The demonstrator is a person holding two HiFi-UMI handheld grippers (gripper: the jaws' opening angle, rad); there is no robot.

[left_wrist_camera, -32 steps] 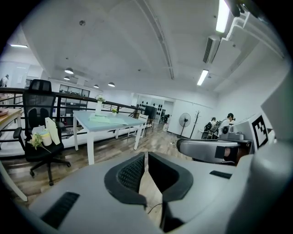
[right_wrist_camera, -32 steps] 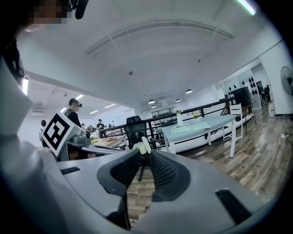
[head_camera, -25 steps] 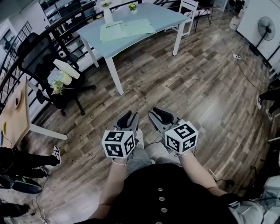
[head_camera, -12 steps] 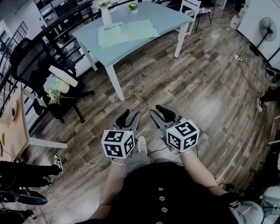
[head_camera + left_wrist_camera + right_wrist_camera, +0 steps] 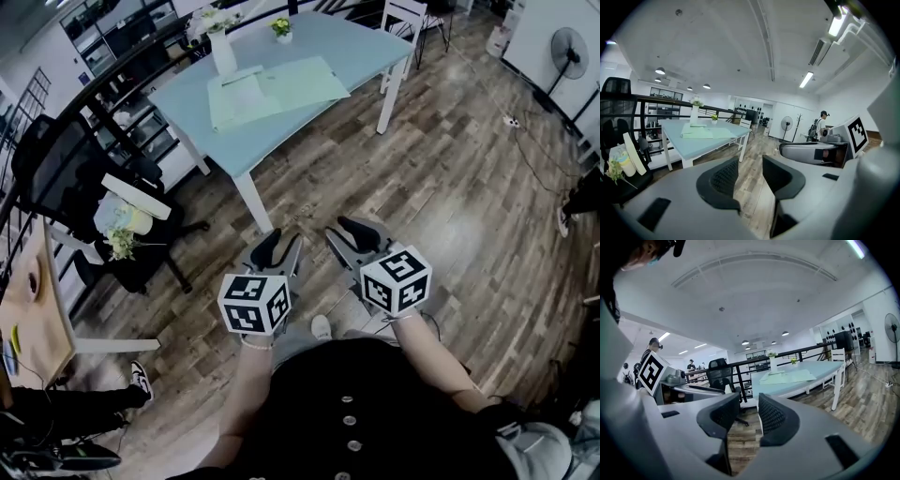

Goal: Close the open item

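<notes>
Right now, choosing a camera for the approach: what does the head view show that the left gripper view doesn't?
Only the head view: the wooden desk at its left edge. Only the left gripper view: the ceiling lights and a standing person. Both: the blue table, the open green folder on it, the white vase and the fan.

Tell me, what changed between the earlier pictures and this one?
The person walked closer to the blue table. The left gripper and right gripper came along in front; their jaws have just been opening, with nothing between them. Nothing was grasped or let go; the green sheets lie unmoved on the table.
</notes>
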